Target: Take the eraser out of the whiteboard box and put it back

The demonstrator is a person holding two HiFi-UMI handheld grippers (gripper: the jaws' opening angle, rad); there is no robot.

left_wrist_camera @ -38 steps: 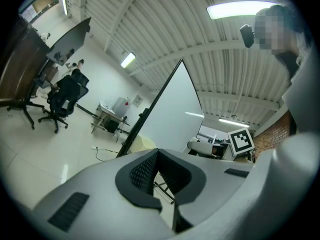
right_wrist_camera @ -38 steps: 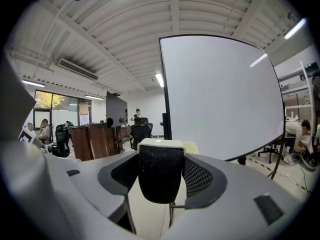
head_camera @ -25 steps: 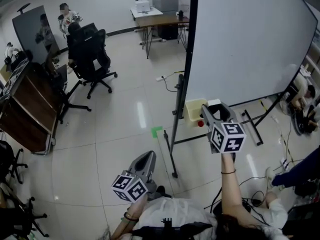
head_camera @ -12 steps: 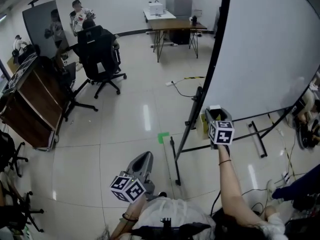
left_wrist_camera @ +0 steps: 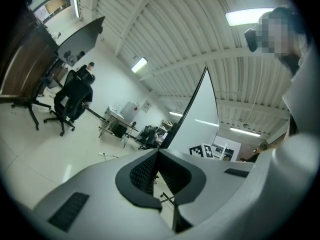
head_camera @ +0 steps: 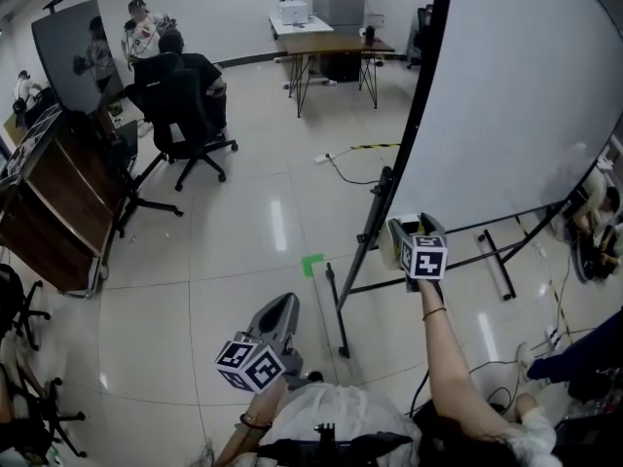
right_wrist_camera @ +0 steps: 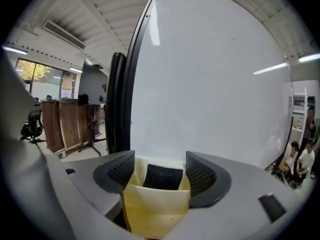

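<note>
Both jaws of our right gripper (right_wrist_camera: pixel 161 168) were opening astride the yellow plastic box (right_wrist_camera: pixel 155 209) for its black eraser (right_wrist_camera: pixel 162 178); left gripper (left_wrist_camera: pixel 157 156) hung closed, idle.

No legible text or numbers anywhere

Matt black eraser (right_wrist_camera: pixel 162 178) in smooth yellow plastic box (right_wrist_camera: pixel 155 209); glossy floor (head_camera: pixel 243 232).

Eraser (right_wrist_camera: pixel 162 177) lower part hidden behind box (right_wrist_camera: pixel 155 209) front wall; box btm cut off.
</note>
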